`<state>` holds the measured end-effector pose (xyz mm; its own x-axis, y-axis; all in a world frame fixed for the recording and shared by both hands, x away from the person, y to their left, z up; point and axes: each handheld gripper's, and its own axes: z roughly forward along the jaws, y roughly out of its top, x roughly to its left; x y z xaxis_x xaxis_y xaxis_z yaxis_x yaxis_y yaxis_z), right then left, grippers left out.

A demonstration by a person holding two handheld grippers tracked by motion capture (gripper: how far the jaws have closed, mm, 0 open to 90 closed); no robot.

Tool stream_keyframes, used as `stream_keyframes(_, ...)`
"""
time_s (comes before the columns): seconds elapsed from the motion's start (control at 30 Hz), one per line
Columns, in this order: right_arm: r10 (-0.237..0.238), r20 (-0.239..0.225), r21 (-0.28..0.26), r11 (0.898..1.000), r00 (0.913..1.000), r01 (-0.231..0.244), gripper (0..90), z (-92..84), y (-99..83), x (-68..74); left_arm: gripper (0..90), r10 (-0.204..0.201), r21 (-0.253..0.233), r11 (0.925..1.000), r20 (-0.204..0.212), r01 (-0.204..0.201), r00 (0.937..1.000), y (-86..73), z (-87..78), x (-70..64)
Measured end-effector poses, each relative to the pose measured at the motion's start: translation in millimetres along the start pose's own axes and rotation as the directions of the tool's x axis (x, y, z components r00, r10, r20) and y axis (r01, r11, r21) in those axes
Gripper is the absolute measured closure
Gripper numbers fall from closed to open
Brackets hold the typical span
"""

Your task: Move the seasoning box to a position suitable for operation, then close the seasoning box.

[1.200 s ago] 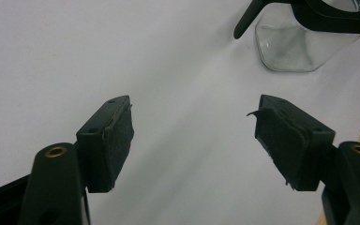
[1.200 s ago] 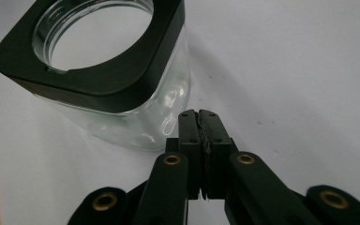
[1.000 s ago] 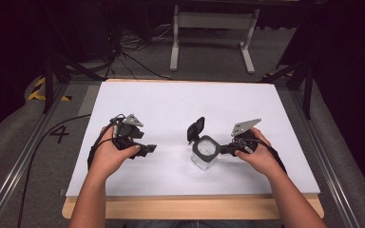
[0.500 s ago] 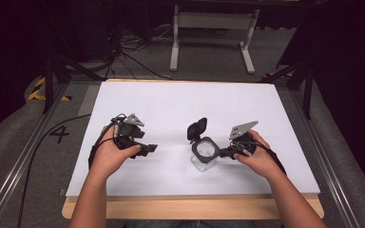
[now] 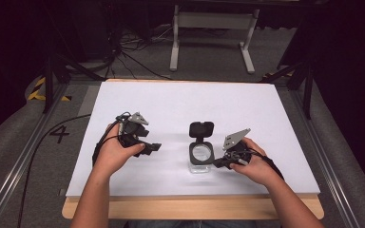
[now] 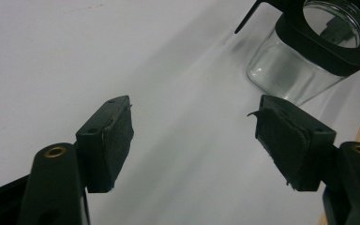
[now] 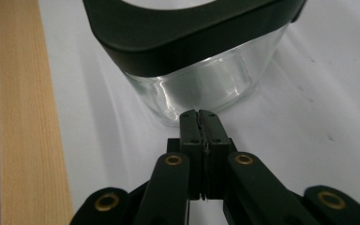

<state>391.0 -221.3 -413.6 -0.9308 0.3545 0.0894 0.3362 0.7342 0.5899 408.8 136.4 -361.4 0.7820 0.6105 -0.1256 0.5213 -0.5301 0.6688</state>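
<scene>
In the high view, one glass jar (image 5: 201,160) with a black collar and one black flip lid (image 5: 201,129) raised open behind it is seen on the white surface (image 5: 180,109), near the front edge and right of centre. Two grippers are counted, one in each hand. The left gripper (image 5: 153,148) is held low over the surface, well apart from the jar, pointing right toward it. The right gripper (image 5: 217,163) is brought in from the right, its tip just beside the jar's collar. In the left gripper view, the jaws are seen spread wide with nothing between them, and the jar (image 6: 304,61) is seen ahead at upper right. In the right gripper view, the jaws are pressed together with nothing held, their tip (image 7: 200,117) just before the jar's glass wall (image 7: 201,89), whether touching cannot be told.
</scene>
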Motion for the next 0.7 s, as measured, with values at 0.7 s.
stream_keyframes(0.7, 0.072, 0.096, -0.246, 0.968, 0.9927, -0.047, 89.8, -72.7, 30.7, -13.6, 31.2, 0.031, -0.014, 0.9994, 0.028, -0.030, 0.9991, 5.2, -5.4, -9.9)
